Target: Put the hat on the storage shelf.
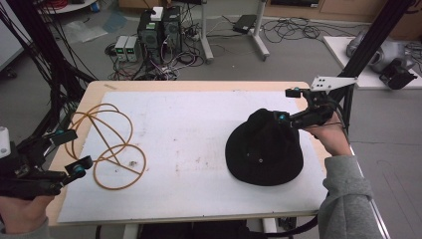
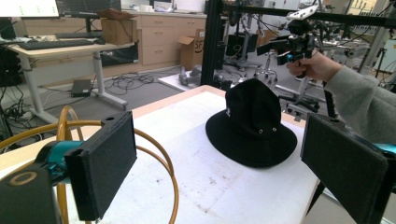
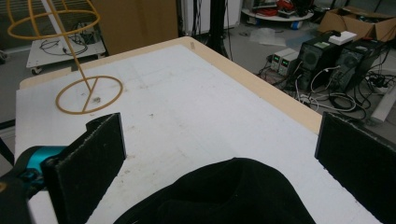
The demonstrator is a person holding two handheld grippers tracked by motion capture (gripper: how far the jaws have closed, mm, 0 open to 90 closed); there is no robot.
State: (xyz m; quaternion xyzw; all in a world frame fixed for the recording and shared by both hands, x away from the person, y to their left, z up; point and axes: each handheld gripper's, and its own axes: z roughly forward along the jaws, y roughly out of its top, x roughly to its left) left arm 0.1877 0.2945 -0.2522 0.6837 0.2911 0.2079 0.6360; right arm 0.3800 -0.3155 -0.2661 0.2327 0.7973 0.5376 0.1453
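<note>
Left gripper (image 1: 67, 154): jaws wide apart, holding nothing, hanging off the counter's (image 1: 199, 199) near left corner. One tip sits over the rim of the wire stand (image 1: 112, 149); can't tell if it touches. Left hand (image 1: 20, 214) grips the handle from below, low at the near edge.

Right gripper (image 1: 287, 104): jaws wide too, empty. It's at the far right edge, just above the hat (image 1: 263, 149) crown; one tip looks close to the fabric, contact unclear. Right hand (image 1: 331, 137) comes in from the right side, grey sleeve (image 1: 346, 199), wrist raised, gripper pointing left across the counter.

Hat: black soft fabric bucket hat, round brim flat on the counter, right half, small eyelets in the side. Crown is dented on top.

Stand: thin yellow-orange wire, a ring base flat near the left edge, one stem up, looped cage on top.

Counter: white matte sheet, scuffed, over a light wood top.
</note>
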